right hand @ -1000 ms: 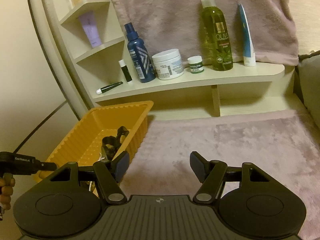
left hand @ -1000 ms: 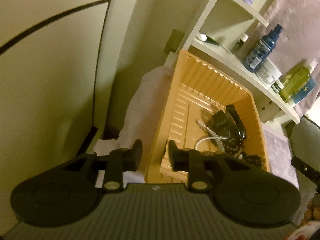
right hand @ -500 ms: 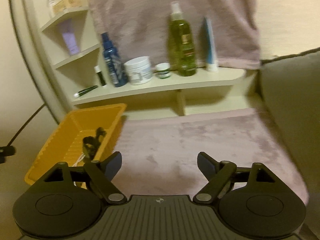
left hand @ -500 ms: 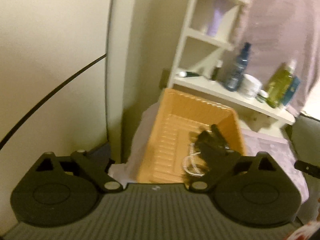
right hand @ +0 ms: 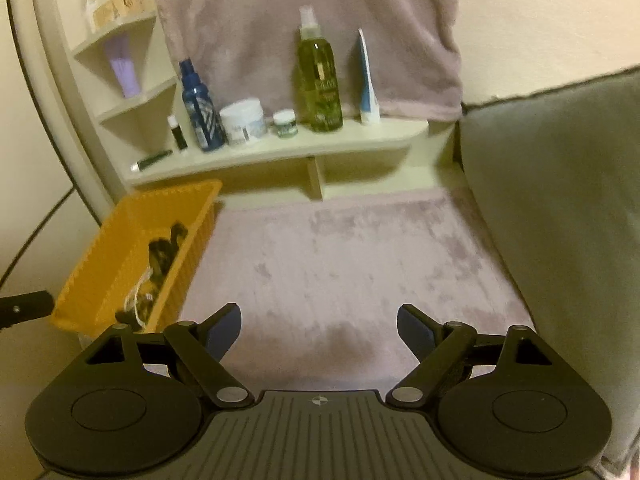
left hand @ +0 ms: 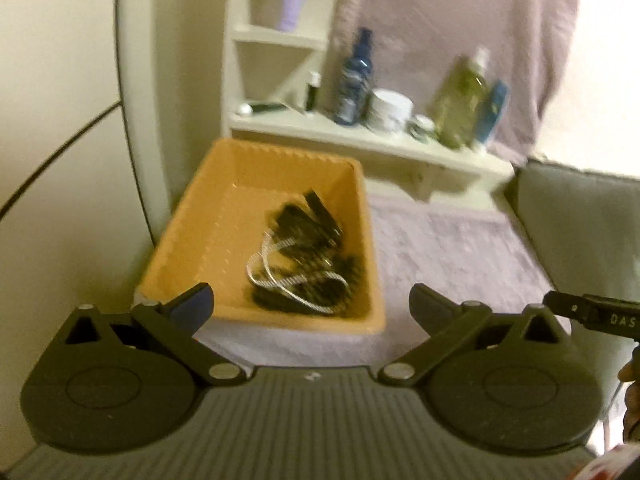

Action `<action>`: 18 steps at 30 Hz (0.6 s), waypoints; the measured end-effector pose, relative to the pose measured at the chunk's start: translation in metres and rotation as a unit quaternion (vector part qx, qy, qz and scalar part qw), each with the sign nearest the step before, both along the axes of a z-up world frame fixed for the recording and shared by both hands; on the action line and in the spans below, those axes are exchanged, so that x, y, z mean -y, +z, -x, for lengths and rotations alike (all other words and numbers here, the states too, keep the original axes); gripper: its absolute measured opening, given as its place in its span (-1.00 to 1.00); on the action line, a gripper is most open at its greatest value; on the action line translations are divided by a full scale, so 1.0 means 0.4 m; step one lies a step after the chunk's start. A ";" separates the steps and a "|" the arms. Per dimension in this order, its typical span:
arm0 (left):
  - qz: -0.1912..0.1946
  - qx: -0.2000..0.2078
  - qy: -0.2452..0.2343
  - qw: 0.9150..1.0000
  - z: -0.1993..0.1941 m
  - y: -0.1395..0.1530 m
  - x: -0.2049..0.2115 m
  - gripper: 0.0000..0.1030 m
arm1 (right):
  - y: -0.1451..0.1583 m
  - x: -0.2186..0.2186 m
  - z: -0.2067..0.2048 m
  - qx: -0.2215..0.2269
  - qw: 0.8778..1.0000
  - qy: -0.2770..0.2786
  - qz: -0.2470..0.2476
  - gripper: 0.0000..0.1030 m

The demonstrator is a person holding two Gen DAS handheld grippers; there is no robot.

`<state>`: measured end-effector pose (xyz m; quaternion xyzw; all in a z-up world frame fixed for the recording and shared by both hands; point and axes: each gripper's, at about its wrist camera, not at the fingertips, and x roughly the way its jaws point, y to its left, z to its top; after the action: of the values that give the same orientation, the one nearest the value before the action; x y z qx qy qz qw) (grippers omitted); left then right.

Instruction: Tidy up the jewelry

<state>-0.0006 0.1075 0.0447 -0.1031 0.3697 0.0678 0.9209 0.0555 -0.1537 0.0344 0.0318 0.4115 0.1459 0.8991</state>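
Left gripper (left hand: 312, 304): jaws are held wide apart, nothing between them. Directly ahead of it, just beyond the fingertips and slightly left of its centre line, an orange basket (left hand: 192, 236) is seen on a mauve plush cover (left hand: 448, 248). The jewelry (left hand: 304, 256) is found inside the basket, heaped toward its right wall: a dark tangle with a pale silvery chain looped through it. Single pieces cannot be told apart because of blur. The long axis of the basket runs away from this gripper, roughly along its pointing direction.

Right gripper (right hand: 319, 330): jaws are likewise spread, empty. From this gripper the basket (right hand: 120, 264) lies ahead and well off to the left, seen obliquely; only part of the jewelry (right hand: 160, 256) is visible over its near wall. Straight ahead only bare plush cover (right hand: 360, 248) is seen, with a shelf (right hand: 280, 152) of bottles beyond.

Judgement: the left gripper is the nearer and is better lined up with the heap. A reach forward and down into the right half of the basket would be called for; the tangle is likely to lift as a clump.
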 end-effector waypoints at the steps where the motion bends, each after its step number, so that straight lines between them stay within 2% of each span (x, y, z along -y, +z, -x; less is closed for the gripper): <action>1: -0.003 -0.005 -0.004 1.000 0.001 -0.006 0.017 1.00 | -0.004 0.005 0.009 -0.005 1.000 0.000 0.001 0.65; 11: -0.013 -0.036 -0.029 0.999 0.022 -0.057 0.131 1.00 | -0.037 0.033 0.079 -0.039 0.999 -0.006 0.007 0.65; 18: -0.016 -0.041 -0.040 0.998 0.037 -0.064 0.177 1.00 | -0.028 0.047 0.100 -0.033 0.999 -0.013 0.009 0.65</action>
<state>-0.0154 0.0367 0.0191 -0.0705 0.4099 0.0415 0.9084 0.0153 -0.1727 0.0230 0.0334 0.4420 0.1294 0.8870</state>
